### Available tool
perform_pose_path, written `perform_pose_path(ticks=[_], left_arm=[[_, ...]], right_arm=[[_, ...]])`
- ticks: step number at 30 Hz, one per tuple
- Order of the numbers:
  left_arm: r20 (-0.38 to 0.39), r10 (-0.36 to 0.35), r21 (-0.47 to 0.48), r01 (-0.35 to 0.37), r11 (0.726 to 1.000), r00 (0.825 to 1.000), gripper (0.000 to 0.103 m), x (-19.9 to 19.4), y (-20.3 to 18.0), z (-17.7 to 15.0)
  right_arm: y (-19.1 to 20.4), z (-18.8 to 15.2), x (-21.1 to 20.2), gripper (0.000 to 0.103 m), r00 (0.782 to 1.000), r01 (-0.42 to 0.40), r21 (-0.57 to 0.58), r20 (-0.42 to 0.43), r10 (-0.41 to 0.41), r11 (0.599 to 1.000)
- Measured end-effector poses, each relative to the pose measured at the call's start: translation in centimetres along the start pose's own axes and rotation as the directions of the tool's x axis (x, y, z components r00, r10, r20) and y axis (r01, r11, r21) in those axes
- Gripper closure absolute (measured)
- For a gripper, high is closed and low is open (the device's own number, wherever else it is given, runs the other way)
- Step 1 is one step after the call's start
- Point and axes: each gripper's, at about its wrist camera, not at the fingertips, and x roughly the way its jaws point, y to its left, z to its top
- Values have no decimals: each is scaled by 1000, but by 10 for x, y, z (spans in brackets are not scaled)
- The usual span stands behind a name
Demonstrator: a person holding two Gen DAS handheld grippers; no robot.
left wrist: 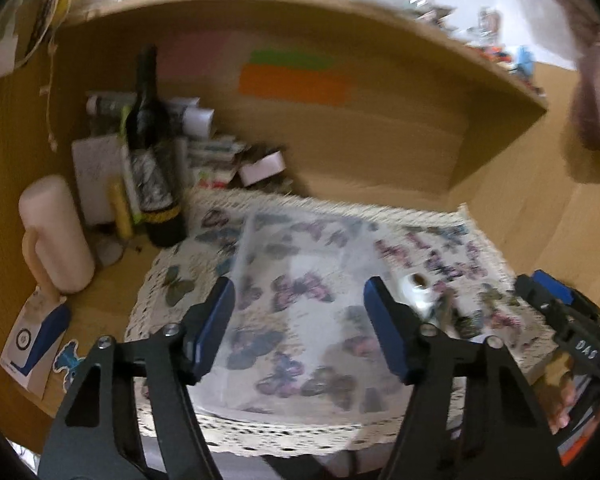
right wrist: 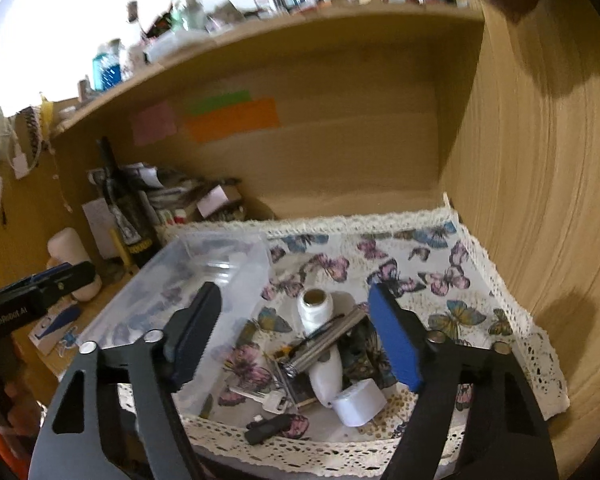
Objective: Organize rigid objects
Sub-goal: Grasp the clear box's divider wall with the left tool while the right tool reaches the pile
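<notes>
Above butterfly cloth [right wrist: 440, 280]: both grippers' fingers [left wrist: 384, 336] spread wide, empty.

White cloth [right wrist: 416, 248] printed with pink and blue butterflies, lace-edged; clear plastic box [right wrist: 204, 276]; white thread spool [right wrist: 315, 308]; orange and green notes [right wrist: 234, 118]; dark bottle [left wrist: 152, 152].

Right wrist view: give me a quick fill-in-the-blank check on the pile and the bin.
1. The clear plastic bin holds ____ of the small items.
2. The white thread spool lies to the bin's ____.
3. The cloth under the pile is printed with ____.
4. Both grippers have their jaws ____.

Missing words: none; right; butterflies; open
</notes>
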Motion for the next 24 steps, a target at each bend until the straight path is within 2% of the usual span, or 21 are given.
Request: perform_pose_path(ticks=[5, 8, 13, 17, 24], left_arm=[[-96, 60, -33, -63, 997, 994, 57, 33, 30, -2], [-141, 80, -36, -86, 996, 987, 63, 50, 41, -5], [-204, 84, -32, -92, 995, 975, 72, 70, 51, -9], [-268, 47, -34, -59, 998, 962, 86, 84, 55, -13], [-333, 13, -19, -20, 1000, 943, 94, 100, 54, -20]], right_arm=[[-12, -5, 22, 50, 998, 12, -2, -66, -12, 1000], [-16, -7, 37, 54, 994, 15, -5, -108, -15, 1000], [-17, -10, 59, 55, 987, 21, -26, -159, -25, 999], [-18, -10, 76, 55, 979, 21, -39, -203, -28, 999], [-21, -9, 107, 55, 959, 7, -31, -283, -15, 999]])
